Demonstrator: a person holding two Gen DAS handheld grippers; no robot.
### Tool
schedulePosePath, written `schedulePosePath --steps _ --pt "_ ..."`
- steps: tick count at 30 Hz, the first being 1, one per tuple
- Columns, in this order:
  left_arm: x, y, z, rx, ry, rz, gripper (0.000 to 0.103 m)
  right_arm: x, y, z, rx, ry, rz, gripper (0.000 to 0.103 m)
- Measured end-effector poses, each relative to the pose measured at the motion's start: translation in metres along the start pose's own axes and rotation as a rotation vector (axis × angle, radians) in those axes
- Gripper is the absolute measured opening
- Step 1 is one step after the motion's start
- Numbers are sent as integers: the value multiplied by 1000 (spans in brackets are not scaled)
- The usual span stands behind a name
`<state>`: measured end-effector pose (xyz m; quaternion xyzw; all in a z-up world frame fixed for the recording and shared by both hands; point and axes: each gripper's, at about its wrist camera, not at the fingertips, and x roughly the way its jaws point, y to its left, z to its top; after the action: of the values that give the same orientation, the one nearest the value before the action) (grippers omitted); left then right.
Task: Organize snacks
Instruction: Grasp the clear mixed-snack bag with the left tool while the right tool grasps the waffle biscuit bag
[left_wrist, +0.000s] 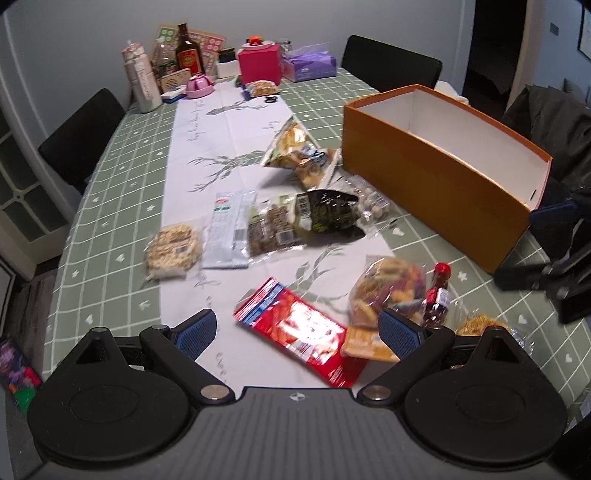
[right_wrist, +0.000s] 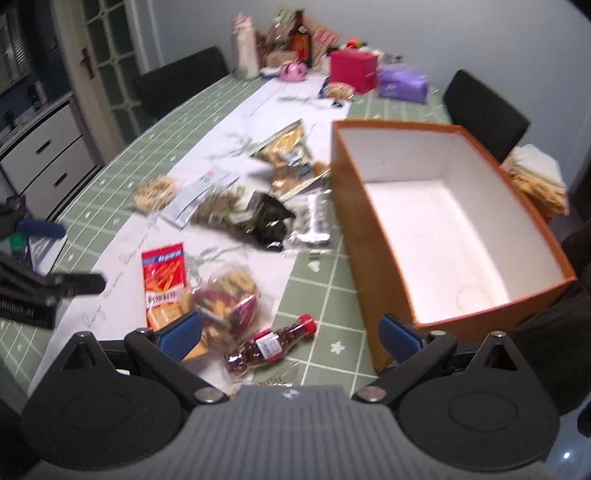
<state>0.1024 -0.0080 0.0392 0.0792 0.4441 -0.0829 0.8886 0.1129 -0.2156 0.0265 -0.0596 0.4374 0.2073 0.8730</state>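
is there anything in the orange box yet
No, the right wrist view looks straight into the orange box and shows only its bare white floor and walls.

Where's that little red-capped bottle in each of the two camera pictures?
Left wrist view: the red-capped bottle is at lower right, just beyond the left gripper's right finger.
Right wrist view: the bottle lies on its side at lower centre, between the right gripper's open fingers.
Shared landmark: the orange box, right of the bottle.
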Motion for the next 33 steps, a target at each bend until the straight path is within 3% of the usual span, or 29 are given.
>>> schedulePosePath --steps 4,8,12,18,24,33 --pt "18 -10 10 10 6 -28 103 11 3 -1 -81 42 58 96" --pt "38 -18 14 3 24 -62 103 20 2 -14 -175 24 116 99" --pt "54 -28 17 35 32 -68 103 40 -4 -33 -172 59 185 99" --pt "71 -38 18 57 30 -105 103 52 12 -51 -304 91 147 99" --pt "89 -39 11 3 35 -163 103 62 16 -57 -319 153 185 99" --pt "93 -48 11 44 -2 -184 103 72 17 -72 -363 240 173 98"
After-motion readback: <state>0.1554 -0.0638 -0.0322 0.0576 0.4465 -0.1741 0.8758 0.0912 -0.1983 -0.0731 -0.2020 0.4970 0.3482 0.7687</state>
